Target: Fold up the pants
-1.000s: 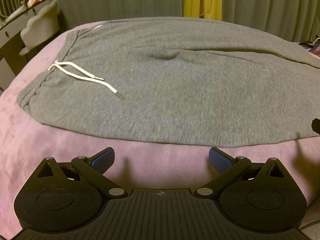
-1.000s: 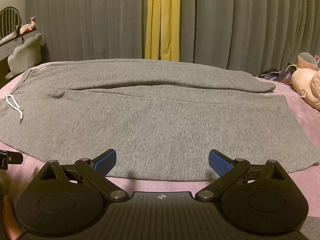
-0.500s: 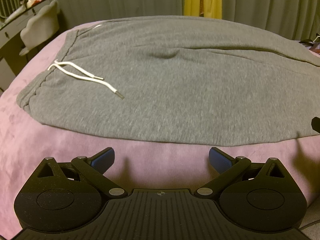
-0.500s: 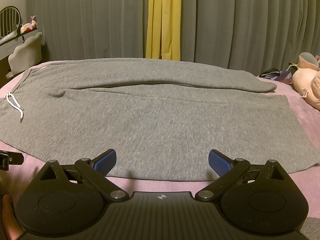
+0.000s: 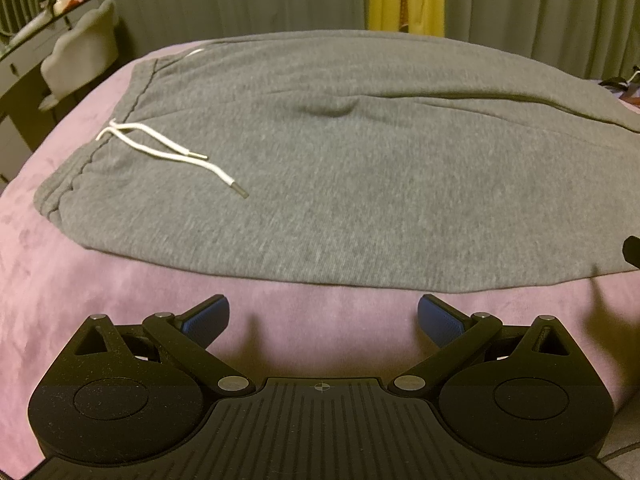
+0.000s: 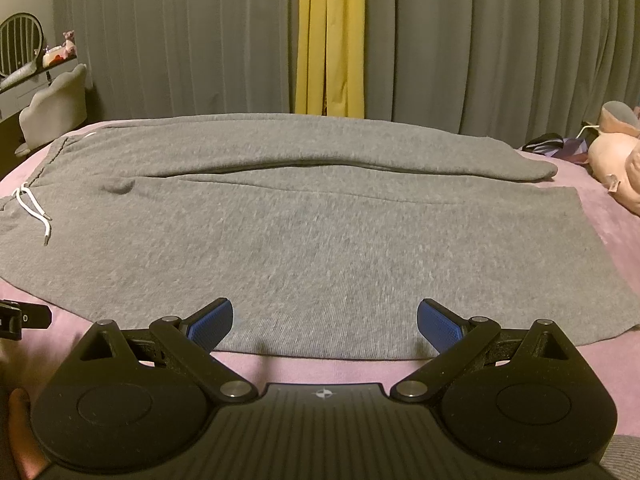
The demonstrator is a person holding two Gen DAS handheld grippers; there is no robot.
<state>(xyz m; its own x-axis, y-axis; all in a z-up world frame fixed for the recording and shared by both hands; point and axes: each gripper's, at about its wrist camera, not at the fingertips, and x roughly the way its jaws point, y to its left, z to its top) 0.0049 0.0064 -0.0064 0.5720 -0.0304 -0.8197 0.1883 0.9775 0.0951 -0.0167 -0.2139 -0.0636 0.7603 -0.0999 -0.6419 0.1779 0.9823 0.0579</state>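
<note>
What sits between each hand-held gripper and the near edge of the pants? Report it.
Nothing visible does. Only bare pink bedcover lies between the open left hand-held gripper and the grey pants. The open right hand-held gripper is already at their hem.

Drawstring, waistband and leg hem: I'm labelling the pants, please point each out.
drawstring (image 5: 160, 148), left wrist view, on the white cord.
waistband (image 5: 52, 200), left wrist view, near corner.
leg hem (image 6: 592, 240), right wrist view, near leg's end edge.

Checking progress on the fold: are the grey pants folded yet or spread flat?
Spread flat, unfolded: the grey pants lie full length on the pink bed cover, both legs side by side, drawstring exposed.
</note>
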